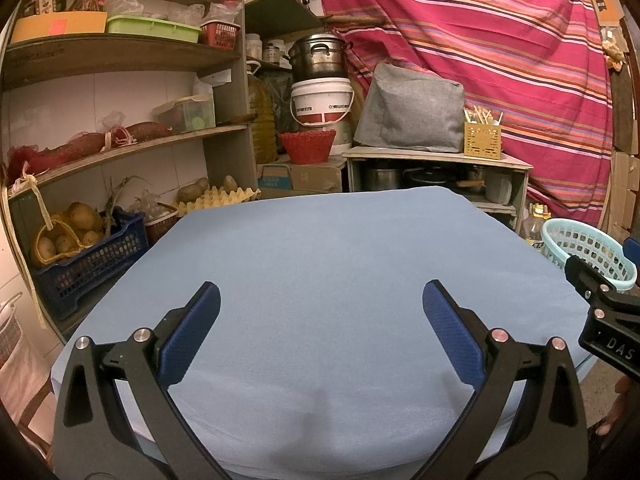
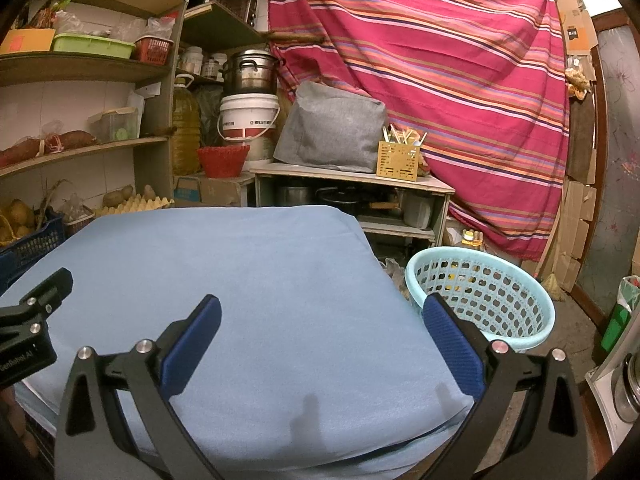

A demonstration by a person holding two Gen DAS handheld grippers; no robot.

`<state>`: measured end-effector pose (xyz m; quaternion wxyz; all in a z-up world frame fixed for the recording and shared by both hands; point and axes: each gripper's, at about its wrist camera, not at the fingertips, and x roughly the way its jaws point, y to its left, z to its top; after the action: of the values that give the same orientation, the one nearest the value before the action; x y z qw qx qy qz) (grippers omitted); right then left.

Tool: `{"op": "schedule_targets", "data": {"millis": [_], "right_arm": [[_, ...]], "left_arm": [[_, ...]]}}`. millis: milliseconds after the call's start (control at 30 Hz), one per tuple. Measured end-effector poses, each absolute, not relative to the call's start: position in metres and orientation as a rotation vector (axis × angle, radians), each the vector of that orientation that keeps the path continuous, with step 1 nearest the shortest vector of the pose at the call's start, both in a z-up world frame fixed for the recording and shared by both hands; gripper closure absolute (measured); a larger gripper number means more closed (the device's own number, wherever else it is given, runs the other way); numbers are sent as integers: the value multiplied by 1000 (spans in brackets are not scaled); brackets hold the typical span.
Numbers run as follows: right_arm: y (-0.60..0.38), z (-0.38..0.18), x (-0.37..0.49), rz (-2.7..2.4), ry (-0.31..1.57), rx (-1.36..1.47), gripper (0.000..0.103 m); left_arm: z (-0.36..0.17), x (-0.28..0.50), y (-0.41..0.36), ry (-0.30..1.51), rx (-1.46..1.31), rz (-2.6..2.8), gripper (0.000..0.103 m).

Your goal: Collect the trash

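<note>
While both the left claw (image 1: 320, 312) and right claw (image 2: 320, 320) hang released and empty over the blue-covered tabletop (image 1: 320, 248), no trash shows. Scanning beyond its edges looks wise, with the pale basket (image 2: 536, 300) the likely drop point.

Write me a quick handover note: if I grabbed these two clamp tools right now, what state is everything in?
Left gripper: open, holding nothing, above the light blue cloth-covered table.
Right gripper: open, also holding nothing, over the table's right side.
The pale turquoise perforated plastic basket sits on the floor just off the table's right edge; a few small items show through its holes, too unclear to identify.
Done: no trash shows on the cloth in either view.
Left: probably nothing on the table; check the basket and the floor around it.
</note>
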<state>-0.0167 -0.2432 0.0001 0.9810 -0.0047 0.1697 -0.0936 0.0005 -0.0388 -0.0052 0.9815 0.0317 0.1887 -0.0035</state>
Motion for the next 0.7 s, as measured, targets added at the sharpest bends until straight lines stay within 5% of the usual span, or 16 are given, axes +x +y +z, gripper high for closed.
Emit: {"op": "schedule_targets", "data": {"millis": [700], "right_arm": [[-244,0,-18,-187,347,-10,4]], "left_arm": [[-4,2,-33,385,70,-13,5]]}}
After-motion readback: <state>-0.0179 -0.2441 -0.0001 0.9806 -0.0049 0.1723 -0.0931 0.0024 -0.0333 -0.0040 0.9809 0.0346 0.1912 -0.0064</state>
